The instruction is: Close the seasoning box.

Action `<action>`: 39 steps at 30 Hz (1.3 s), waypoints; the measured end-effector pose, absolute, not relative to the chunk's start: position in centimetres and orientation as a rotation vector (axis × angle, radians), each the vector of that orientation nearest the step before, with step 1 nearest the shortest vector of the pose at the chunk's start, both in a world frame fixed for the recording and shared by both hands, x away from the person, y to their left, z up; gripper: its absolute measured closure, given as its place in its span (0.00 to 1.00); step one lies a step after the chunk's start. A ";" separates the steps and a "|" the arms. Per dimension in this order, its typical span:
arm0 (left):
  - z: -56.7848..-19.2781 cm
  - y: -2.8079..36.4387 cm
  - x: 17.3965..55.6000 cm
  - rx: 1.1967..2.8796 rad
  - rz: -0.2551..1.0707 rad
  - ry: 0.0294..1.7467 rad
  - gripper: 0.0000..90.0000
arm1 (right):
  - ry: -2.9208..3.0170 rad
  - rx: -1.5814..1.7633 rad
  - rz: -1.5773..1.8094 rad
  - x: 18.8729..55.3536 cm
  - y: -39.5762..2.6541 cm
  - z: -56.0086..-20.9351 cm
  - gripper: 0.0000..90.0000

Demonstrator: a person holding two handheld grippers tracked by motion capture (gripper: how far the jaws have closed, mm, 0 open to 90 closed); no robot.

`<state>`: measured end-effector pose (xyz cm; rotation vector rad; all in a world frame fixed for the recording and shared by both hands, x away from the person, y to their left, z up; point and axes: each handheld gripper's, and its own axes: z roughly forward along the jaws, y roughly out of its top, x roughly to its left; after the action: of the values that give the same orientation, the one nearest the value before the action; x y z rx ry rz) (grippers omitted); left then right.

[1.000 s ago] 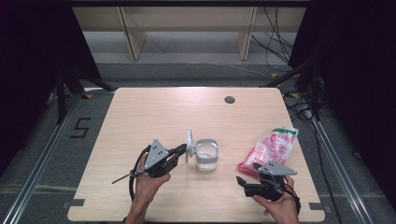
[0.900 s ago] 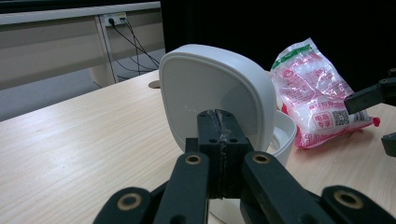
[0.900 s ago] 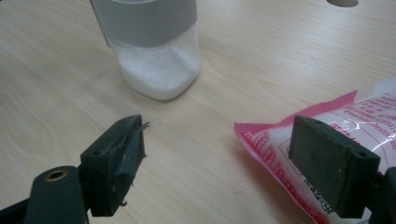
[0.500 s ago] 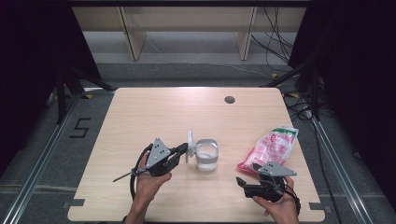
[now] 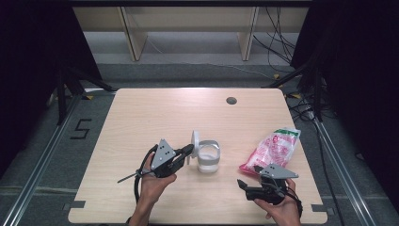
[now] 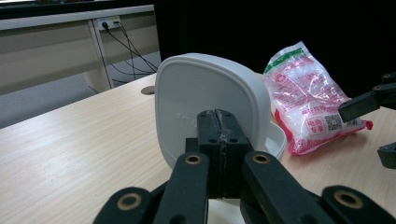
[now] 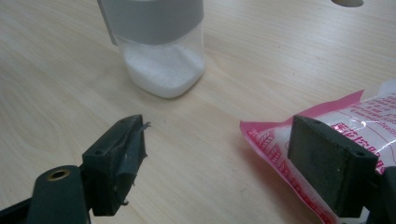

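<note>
Seemingly, in the high view, the left gripper [image 5: 187, 153] is sitting at about 9 o'clock of the clear jar [image 5: 207, 159], fingers pressed together on the edge of the jar's white flip lid [image 5: 195, 141], which is standing upright; the jar is resting near the middle of the worktop [image 5: 155, 113], with the pink bag [image 5: 272, 149] at its 3 o'clock. Along the left gripper view, the fingers are pinching the lid [image 6: 205, 93] only at its lower rim, so a tug could be tipping the light jar or spilling its white powder. From the right gripper view, the right gripper [image 7: 233, 149] is hovering with fingers wide and empty, the bag [image 7: 336, 135] lying at its 3 o'clock and the jar [image 7: 161, 51] at 11 o'clock; nothing is steadying the jar, and closing carelessly could be puncturing the bag.
</note>
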<state>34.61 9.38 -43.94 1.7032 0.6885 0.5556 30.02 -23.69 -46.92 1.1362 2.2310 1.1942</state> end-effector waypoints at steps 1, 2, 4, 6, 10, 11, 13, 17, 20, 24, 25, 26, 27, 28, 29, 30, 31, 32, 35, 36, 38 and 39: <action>-44.0 9.3 34.6 1.705 0.554 0.681 0.99 | 2.232 1.136 1.194 30.0 -23.7 -46.9 0.22; -43.9 9.1 34.6 1.709 0.551 0.683 0.99 | 2.233 1.135 1.194 30.0 -23.7 -46.9 0.22; -44.0 8.9 34.7 1.706 0.545 0.678 0.99 | 2.236 1.129 1.196 30.0 -23.7 -46.9 0.22; -44.0 8.8 34.6 1.709 0.542 0.685 0.99 | 2.236 1.129 1.202 30.0 -23.7 -47.0 0.22; -44.0 8.6 34.6 1.713 0.542 0.675 0.99 | 2.236 1.128 1.201 30.0 -23.7 -47.0 0.22; -44.0 8.6 34.6 1.713 0.541 0.673 0.97 | 2.236 1.128 1.201 30.0 -23.7 -47.0 0.22; -43.9 8.6 34.5 1.717 0.535 0.674 0.95 | 2.236 1.120 1.201 30.0 -23.7 -47.0 0.22; -43.8 8.6 34.6 1.716 0.534 0.674 0.94 | 2.256 1.105 1.203 30.1 -23.8 -47.1 0.22; -43.8 8.7 34.4 1.707 0.526 0.667 0.90 | 2.251 1.105 1.208 30.2 -23.8 -47.1 0.22; -43.9 9.2 34.4 1.711 0.493 0.671 0.79 | 2.247 1.125 1.216 30.1 -23.8 -47.1 0.22; -43.8 9.4 34.3 1.729 0.496 0.664 0.73 | 2.251 1.120 1.218 30.1 -23.8 -47.1 0.22; -43.9 9.5 34.2 1.708 0.476 0.693 0.71 | 2.253 1.117 1.217 30.1 -23.8 -47.1 0.22; -44.0 9.7 34.3 1.704 0.468 0.682 0.66 | 2.254 1.118 1.217 30.1 -23.8 -47.1 0.22; -44.0 9.8 34.2 1.707 0.474 0.698 0.62 | 2.250 1.118 1.211 30.1 -23.7 -47.1 0.22; -44.0 9.9 34.1 1.710 0.472 0.698 0.59 | 2.253 1.117 1.214 30.1 -23.8 -47.1 0.22; -44.1 10.0 34.0 1.717 0.471 0.703 0.56 | 2.245 1.125 1.214 30.1 -23.8 -47.1 0.22; -44.1 10.1 34.0 1.721 0.472 0.698 0.54 | 2.247 1.121 1.216 30.1 -23.8 -47.2 0.22; -44.2 10.1 33.9 1.723 0.472 0.699 0.52 | 2.226 1.126 1.209 30.1 -23.8 -47.2 0.22; -44.4 10.1 33.5 1.736 0.462 0.710 0.44 | 2.240 1.118 1.213 30.1 -23.8 -47.2 0.22; -44.5 10.2 33.4 1.743 0.460 0.703 0.43 | 2.241 1.119 1.219 30.1 -23.8 -47.2 0.22; -44.7 10.2 33.2 1.730 0.449 0.703 0.41 | 2.233 1.135 1.204 30.0 -23.8 -47.2 0.22; -44.7 10.3 33.0 1.733 0.453 0.712 0.39 | 2.232 1.132 1.206 30.0 -23.8 -47.2 0.22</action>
<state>33.02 10.26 -44.69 1.7327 0.7119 0.4532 30.04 -23.81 -47.20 1.1321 2.2322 1.2060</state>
